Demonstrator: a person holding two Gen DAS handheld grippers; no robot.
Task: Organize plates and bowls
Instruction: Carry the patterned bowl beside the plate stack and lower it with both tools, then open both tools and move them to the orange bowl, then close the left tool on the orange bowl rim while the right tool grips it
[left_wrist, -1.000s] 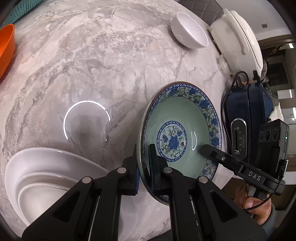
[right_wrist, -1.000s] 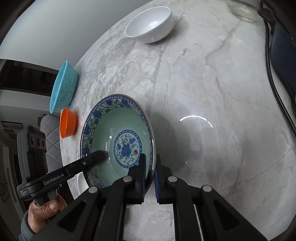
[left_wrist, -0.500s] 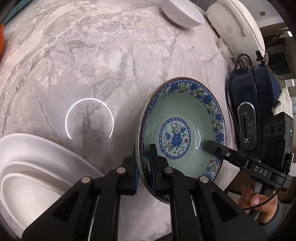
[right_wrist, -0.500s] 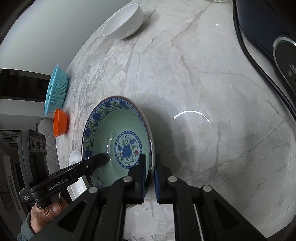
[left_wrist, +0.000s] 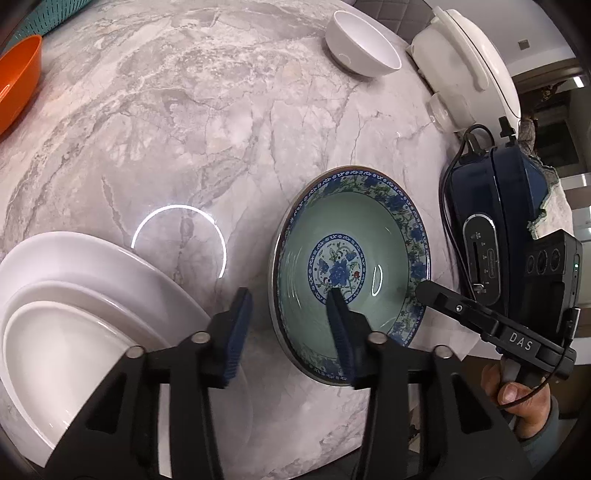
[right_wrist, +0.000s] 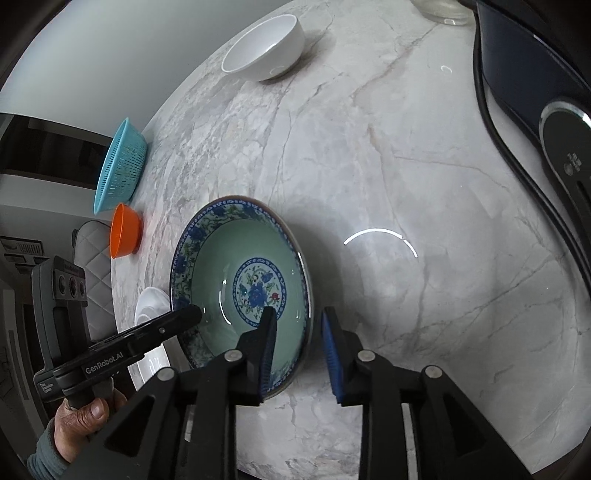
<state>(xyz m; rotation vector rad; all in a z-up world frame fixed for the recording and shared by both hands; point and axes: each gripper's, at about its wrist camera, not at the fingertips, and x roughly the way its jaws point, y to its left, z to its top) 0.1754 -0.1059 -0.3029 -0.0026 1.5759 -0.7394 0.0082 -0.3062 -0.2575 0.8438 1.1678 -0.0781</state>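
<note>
Left wrist view: the green porcelain bowl with a blue floral rim (left_wrist: 354, 254) sits upright on the grey-veined marble table (left_wrist: 207, 122), between a stack of white oval ceramic plates (left_wrist: 74, 295) at the near left and a dark blue appliance (left_wrist: 506, 206) at the right. The left gripper (left_wrist: 291, 314) has just been opening; its fingers straddle the bowl's near rim, one inside and one outside, pads clear of it. The right gripper (right_wrist: 299, 336) has likewise just been opening and stands partly apart over the opposite rim, not pressing on it. A plain white round bowl (left_wrist: 362, 48) stands well apart at the far edge, with an orange plastic bowl (right_wrist: 125, 236) and a turquoise slotted basket (right_wrist: 118, 166) at the far left.
</note>
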